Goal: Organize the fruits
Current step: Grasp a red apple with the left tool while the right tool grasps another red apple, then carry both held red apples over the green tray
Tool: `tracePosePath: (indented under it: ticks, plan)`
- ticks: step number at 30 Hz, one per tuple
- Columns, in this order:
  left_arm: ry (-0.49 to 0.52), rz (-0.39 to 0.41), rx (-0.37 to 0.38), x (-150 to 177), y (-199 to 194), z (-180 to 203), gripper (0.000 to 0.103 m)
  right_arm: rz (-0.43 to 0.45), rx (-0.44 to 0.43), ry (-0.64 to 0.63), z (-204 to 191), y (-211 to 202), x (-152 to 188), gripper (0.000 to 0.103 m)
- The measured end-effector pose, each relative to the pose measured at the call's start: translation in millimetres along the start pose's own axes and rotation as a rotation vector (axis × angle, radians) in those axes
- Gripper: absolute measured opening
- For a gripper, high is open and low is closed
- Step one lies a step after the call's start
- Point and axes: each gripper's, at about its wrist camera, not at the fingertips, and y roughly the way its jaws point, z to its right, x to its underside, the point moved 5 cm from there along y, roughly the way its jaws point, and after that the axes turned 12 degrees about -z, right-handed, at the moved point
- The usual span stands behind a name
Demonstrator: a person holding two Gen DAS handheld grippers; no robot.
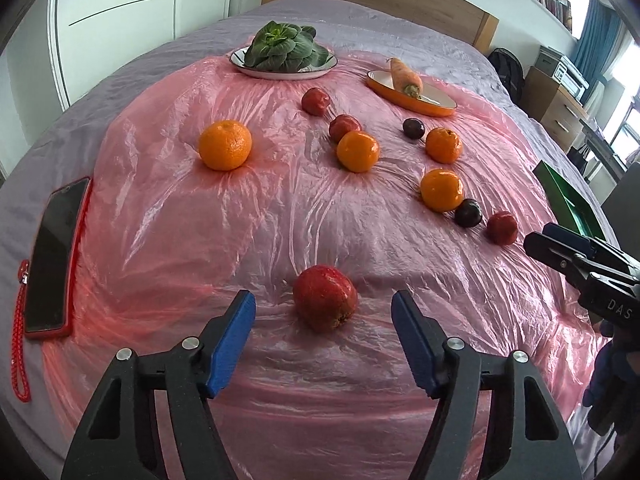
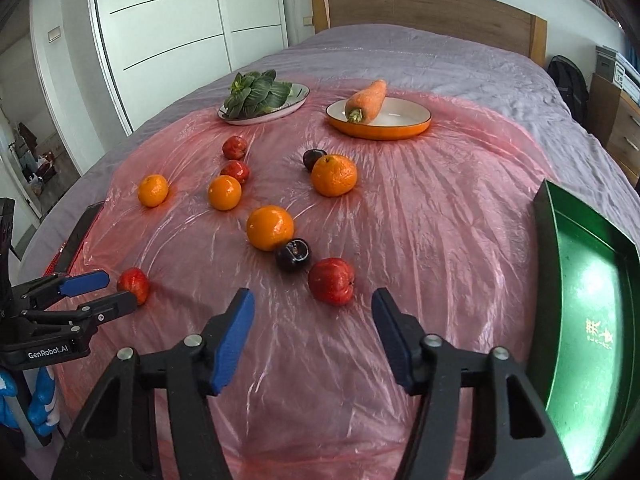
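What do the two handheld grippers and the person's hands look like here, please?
Both grippers are black plastic frames with silver pivot bolts and blue rubber-padded jaws. The left gripper carries white "GenRobot.AI" lettering, seen from the right wrist; the right gripper shows "DAS". Blue gloves cover the hands.

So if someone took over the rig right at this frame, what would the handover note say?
Left gripper: open, jaws either side of the nearest red fruit, not touching it.
Right gripper: open, empty, lined up on another red fruit next to a dark plum.
Green tray on the right: no fruit visible in it.
Oranges, red fruits and plums lie loose on the pink plastic sheet.
Done: nothing sorted yet. Left: all the fruit.
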Motion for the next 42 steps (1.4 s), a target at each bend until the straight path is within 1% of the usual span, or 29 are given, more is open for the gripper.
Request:
tracePosePath:
  ticks: [2, 4, 5, 7, 8, 9, 10, 12, 14, 16, 17, 18, 19, 20, 21, 27, 34, 42]
  plan:
    - [-0.003, -0.004, 0.002, -1, 5, -1, 0.064, -0.017, 0.004, -0.013, 4, 10, -4, 0.103]
    - [-0.001, -0.012, 0.008, -3, 11, -1, 0.055, -0.028, 0.001, -0.020, 7, 17, -7, 0.103]
    - [-0.001, -0.016, 0.013, -3, 13, -1, 0.054, -0.032, -0.001, -0.024, 8, 20, -9, 0.102]
    - [-0.003, -0.018, 0.017, -2, 16, -1, 0.051, -0.045, 0.001, -0.037, 9, 26, -11, 0.095]
    - [-0.002, -0.017, 0.016, -1, 17, -1, 0.050, -0.053, 0.000, -0.043, 9, 29, -12, 0.088]
    - [-0.003, -0.015, 0.020, 0, 17, -1, 0.047, -0.061, 0.002, -0.048, 10, 33, -14, 0.084]
    - [-0.008, -0.014, 0.028, -2, 18, -2, 0.044, -0.068, 0.002, -0.054, 10, 36, -15, 0.083]
    - [-0.016, -0.012, 0.041, -2, 17, -3, 0.040, -0.080, 0.007, -0.072, 8, 41, -15, 0.077]
    - [-0.016, -0.012, 0.046, -2, 18, -4, 0.039, -0.093, 0.012, -0.088, 5, 47, -14, 0.075]
    - [-0.009, -0.012, 0.046, -1, 20, -4, 0.037, -0.102, 0.025, -0.099, 3, 51, -12, 0.074]
    - [-0.006, -0.012, 0.042, -1, 21, -4, 0.035, -0.103, 0.028, -0.099, 3, 53, -12, 0.072]
    - [-0.006, -0.011, 0.042, -1, 21, -5, 0.031, -0.101, 0.028, -0.095, 4, 53, -11, 0.064]
    - [-0.009, -0.011, 0.048, -1, 22, -5, 0.031, -0.098, 0.028, -0.090, 6, 53, -11, 0.059]
    - [-0.011, -0.009, 0.054, -1, 21, -6, 0.031, -0.095, 0.026, -0.083, 8, 53, -11, 0.048]
    - [-0.012, -0.006, 0.056, -1, 21, -6, 0.031, -0.092, 0.020, -0.076, 10, 53, -11, 0.045]
    - [-0.015, 0.014, 0.069, 0, 14, -8, 0.031, -0.075, -0.011, -0.051, 14, 49, -11, 0.045]
    - [-0.080, 0.025, 0.095, 3, 0, -18, 0.031, -0.067, -0.043, -0.013, 17, 35, -3, 0.045]
    - [-0.093, 0.031, 0.040, 15, -19, -20, 0.031, -0.052, -0.069, -0.001, 9, 10, 11, 0.045]
